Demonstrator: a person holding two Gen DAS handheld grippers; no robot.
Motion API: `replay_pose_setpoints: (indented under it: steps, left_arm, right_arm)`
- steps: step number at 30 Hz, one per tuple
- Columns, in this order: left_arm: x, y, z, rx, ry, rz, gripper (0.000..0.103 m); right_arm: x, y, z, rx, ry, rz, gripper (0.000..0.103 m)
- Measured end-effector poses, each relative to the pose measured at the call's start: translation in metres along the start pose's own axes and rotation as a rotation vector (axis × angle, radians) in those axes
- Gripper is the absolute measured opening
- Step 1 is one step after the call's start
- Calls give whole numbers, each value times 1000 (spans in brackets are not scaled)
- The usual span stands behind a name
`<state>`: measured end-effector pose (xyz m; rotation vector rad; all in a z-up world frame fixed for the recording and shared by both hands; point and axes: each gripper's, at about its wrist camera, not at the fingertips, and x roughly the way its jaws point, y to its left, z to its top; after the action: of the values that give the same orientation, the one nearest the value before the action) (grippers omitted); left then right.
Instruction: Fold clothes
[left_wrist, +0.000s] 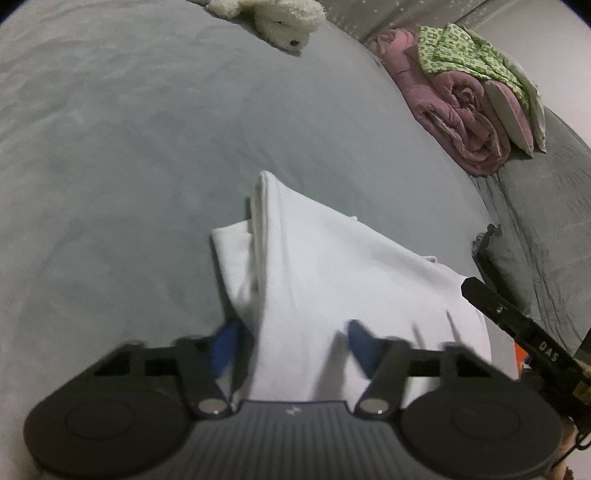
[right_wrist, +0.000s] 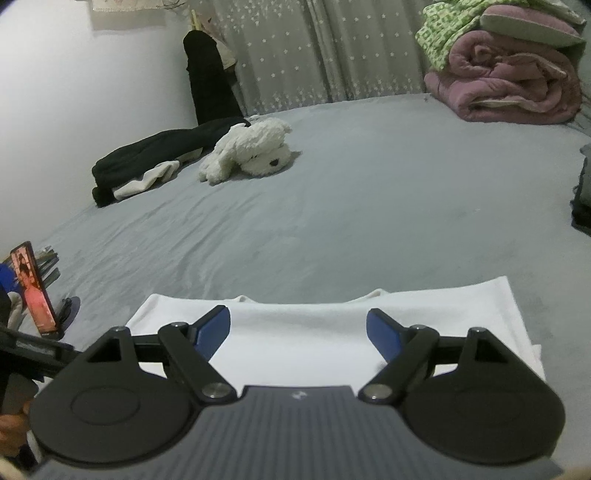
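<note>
1. Directly ahead of the left gripper (left_wrist: 291, 343), the white folded cotton garment (left_wrist: 332, 280) runs between its two blue-padded fingers (left_wrist: 360, 347) and away across the grey bedsheet (left_wrist: 129, 166).
2. Seen from the right wrist, the same white garment (right_wrist: 295, 332) lies flat on the grey sheet (right_wrist: 369, 206) just beneath and beyond the right gripper (right_wrist: 298, 332).
3. From the left wrist, the garment's long axis points forward and slightly left, tapering to a raised fold at its far end; from the right wrist it stretches crosswise.
4. Left jaws are spread wide, with cloth draped between them; whether the pads press the fabric cannot be told.
5. Right jaws are spread wide, holding nothing, hovering over the garment's near edge.
</note>
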<state>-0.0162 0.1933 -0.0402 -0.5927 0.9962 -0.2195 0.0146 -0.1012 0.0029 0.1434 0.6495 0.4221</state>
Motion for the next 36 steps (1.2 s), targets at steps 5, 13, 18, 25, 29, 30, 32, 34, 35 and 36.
replay_pose_setpoints:
  steps: [5, 13, 18, 25, 29, 30, 32, 34, 35, 36]
  left_arm:
    - [-1, 1, -3, -32, -30, 14, 32]
    - [-18, -3, -2, -50, -97, -35, 21]
    - [-30, -13, -1, -37, -144, -87, 18]
    - [-37, -38, 1, -31, -207, -168, 17]
    - [-35, -50, 2, -38, -233, -216, 17]
    - [-35, -53, 2, -39, -239, -230, 17]
    - [-33, -60, 3, -40, -246, -261, 17]
    - [-29, -69, 2, -37, -248, -291, 17]
    - [-26, -73, 2, -34, -247, -305, 18]
    - [-24, -76, 2, -33, -246, -318, 18]
  right_arm:
    - [5, 2, -1, 8, 44, 28, 63]
    - [16, 3, -6, -3, 153, 41, 29]
    - [30, 4, -14, -25, 218, 40, 28]
    - [40, 12, -19, -59, 208, 21, 33]
    - [36, -2, -14, 52, 197, 69, 41]
    - [34, -8, -13, 94, 195, 89, 43]
    - [30, -17, -9, 169, 189, 121, 49]
    - [25, -26, -5, 228, 178, 143, 52]
    - [22, -30, -3, 254, 170, 151, 54]
    - [18, -34, -1, 276, 162, 157, 54]
